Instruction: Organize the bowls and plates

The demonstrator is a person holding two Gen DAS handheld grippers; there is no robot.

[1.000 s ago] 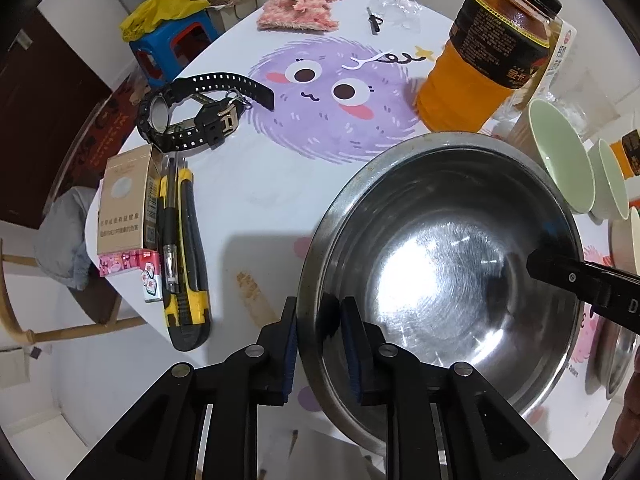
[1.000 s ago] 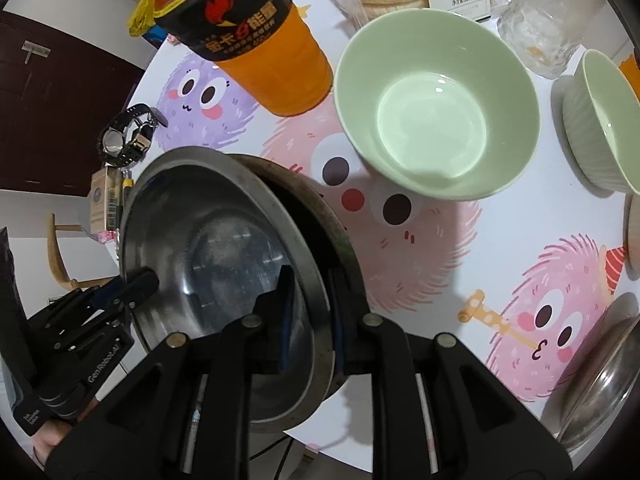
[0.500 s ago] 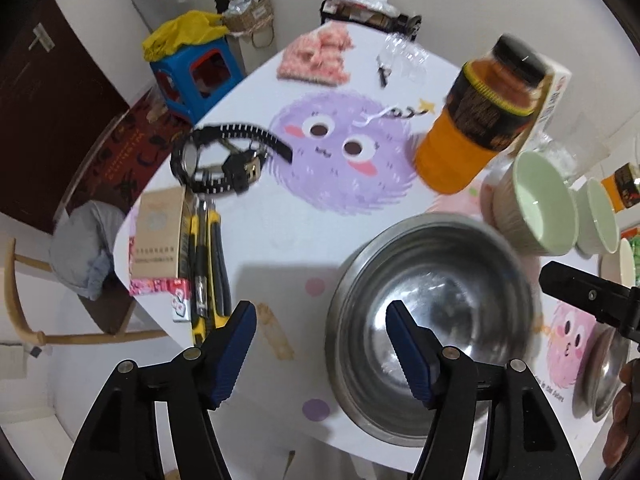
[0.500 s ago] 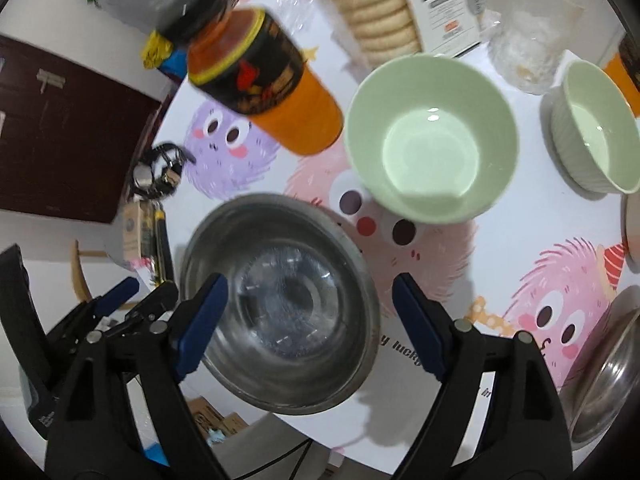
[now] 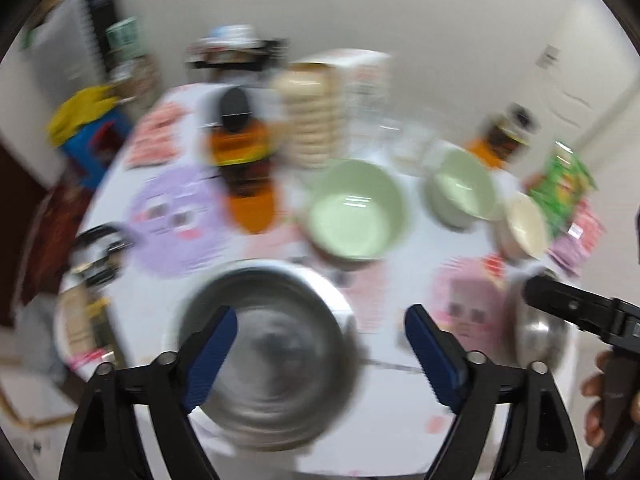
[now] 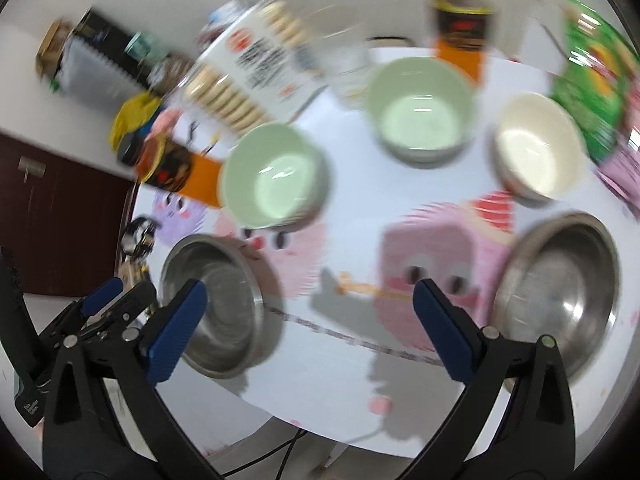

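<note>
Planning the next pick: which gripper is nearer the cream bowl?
Right. The right gripper hangs open near the cream bowl; the left gripper, also open, is over the far steel bowl.

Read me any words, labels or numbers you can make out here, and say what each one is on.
None can be read; both views are motion-blurred.
Biscuit box: black print and a red logo, illegible.
Orange drink bottles: dark labels, illegible.
Green snack bag: illegible.
</note>
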